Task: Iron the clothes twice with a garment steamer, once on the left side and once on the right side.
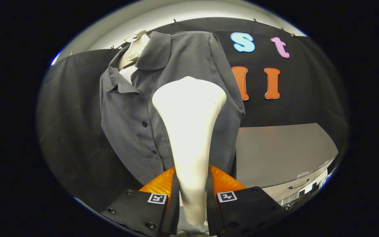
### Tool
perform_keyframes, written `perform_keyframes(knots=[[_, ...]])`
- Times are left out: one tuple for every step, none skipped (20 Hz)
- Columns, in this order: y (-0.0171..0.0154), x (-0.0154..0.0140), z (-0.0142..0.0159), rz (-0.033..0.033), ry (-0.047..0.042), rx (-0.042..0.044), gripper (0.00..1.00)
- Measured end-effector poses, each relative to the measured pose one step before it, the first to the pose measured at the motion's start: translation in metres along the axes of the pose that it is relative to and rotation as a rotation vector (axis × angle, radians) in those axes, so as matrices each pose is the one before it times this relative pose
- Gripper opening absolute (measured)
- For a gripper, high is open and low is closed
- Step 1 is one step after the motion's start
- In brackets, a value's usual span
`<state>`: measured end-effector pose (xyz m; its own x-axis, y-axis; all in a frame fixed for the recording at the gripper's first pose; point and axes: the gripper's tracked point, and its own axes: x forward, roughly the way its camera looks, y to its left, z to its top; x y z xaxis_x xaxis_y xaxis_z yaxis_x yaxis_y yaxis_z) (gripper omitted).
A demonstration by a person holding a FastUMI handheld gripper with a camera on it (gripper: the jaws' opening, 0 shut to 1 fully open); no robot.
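Gripper [192, 197] fingers clamped on steamer [189, 131] handle, one finger each side at 5 and 7 o'clock of it, both pressing. Steamer rises from between the fingers toward 12 o'clock, wide head up top. Head sits over shirt [137, 125] front, just to the 3 o'clock side of the button placket; contact with the cloth cannot be told from this angle. Shirt hangs on mannequin [133, 49], collar open at 11 o'clock, sleeve edge at 3 o'clock of the head. Table [281, 148] beyond the shirt at 4 o'clock.

Step looks like a pass on one front panel, head at chest height. To do it well: keep the head face flat to the fabric, run straight down the panel parallel to the placket, steady pace, stay clear of buttons and the sleeve seam, keep the grip firm so the handle doesn't twist. Other panel likely needs its own pass.
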<state>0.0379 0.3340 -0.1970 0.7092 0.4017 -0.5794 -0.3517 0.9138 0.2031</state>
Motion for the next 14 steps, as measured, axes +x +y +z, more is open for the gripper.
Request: perform_keyframes(knots=[[0.00071, 0.0001, 0.00545, -0.00205, -0.00765, -0.00121, 0.42], [0.00051, -0.00298, 0.00512, -0.00538, -0.01262, -0.00032, 0.42], [0.00103, -0.00125, 0.00739, -0.0085, -0.01862, 0.00269, 0.42], [-0.00067, -0.00285, 0.00689, -0.01095, -0.02182, 0.00265, 0.42], [-0.00024, -0.00162, 0.00547, -0.01275, -0.01811, 0.00296, 0.42], [-0.00019, -0.00152, 0.00544, -0.01076, -0.01682, 0.00187, 0.42], [0.00026, -0.00025, 0.00566, -0.01128, -0.01377, 0.00009, 0.42], [0.00121, -0.00234, 0.00274, -0.01347, -0.01174, -0.00201, 0.42], [0.00002, -0.00126, 0.00096, -0.01473, -0.00733, -0.0035, 0.42], [0.00142, -0.00056, 0.00161, -0.01281, -0.00495, -0.00141, 0.42], [0.0014, -0.00103, -0.00052, -0.01106, -0.00353, -0.00043, 0.42], [0.00186, -0.0008, -0.0008, -0.01017, -0.00225, 0.00209, 0.42], [0.00118, 0.0, -0.00292, -0.00955, 0.00151, 0.00542, 0.42], [0.00184, -0.00012, -0.00396, -0.00708, 0.00403, 0.00402, 0.42]])
